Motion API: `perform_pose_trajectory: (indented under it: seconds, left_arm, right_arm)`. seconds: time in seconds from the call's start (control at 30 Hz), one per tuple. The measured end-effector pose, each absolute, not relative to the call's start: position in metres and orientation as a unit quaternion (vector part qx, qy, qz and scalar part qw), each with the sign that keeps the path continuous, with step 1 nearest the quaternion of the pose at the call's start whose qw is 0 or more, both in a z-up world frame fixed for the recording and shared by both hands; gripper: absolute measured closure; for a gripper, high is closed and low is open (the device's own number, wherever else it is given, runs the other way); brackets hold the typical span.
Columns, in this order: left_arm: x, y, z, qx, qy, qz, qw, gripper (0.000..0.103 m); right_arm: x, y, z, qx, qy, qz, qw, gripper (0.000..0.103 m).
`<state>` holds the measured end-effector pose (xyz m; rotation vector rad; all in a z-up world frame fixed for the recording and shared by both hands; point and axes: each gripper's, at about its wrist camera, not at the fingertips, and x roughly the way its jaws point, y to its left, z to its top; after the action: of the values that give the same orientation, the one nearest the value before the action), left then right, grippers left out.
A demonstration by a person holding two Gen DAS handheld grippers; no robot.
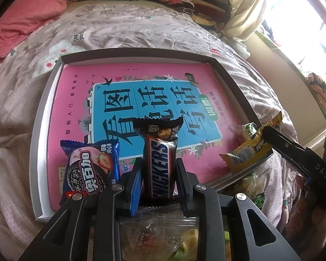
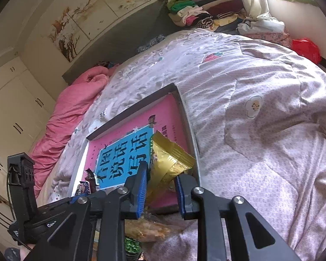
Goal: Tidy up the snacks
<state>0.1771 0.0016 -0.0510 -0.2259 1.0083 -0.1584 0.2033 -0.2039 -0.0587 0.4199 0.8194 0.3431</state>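
Meanwhile, on a quilted bed [image 1: 141, 24], the placing step is under way. At left an Oreo packet [image 1: 91, 169] already lies in the shallow box [image 1: 43, 113] lined with a pink book [image 1: 141, 100]. Beside it, the left gripper [image 1: 158, 174] has its jaws clamped on a Snickers bar [image 1: 160, 163], held upright over the box. At right, the right gripper [image 2: 160, 184] — jaws barely parted — has a yellow snack packet [image 2: 169, 158] between them at the box's edge. Next, likely: lower, release each alongside the Oreo.

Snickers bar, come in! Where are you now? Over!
Left gripper shut on Snickers bar, over tray. Right gripper around yellow packet. Oreo pack beside.
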Motion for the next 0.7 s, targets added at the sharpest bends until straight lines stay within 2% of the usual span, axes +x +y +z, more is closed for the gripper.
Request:
perform_pose_trajectory:
  seconds: [0.4,0.6,0.7]
  left_arm:
    - [0.1744,0.0037,-0.0507,-0.116,0.483,-0.078,0.864,0.072]
    - [0.1725,0.0061,-0.0473,-0.121,0.481,-0.078,0.865,0.072]
    - [0.1713,0.0074,-0.0454,-0.126,0.479,-0.08,0.865,0.068]
  right_arm:
    - [0.2034,-0.2112,-0.0613,0.199,0.403,0.152,0.88,0.072]
    - [0.2029,-0.2109,-0.0598,0.193,0.402,0.15,0.882,0.072]
    - [0.2021,-0.2086,-0.0571,0.18,0.397,0.148,0.888,0.071]
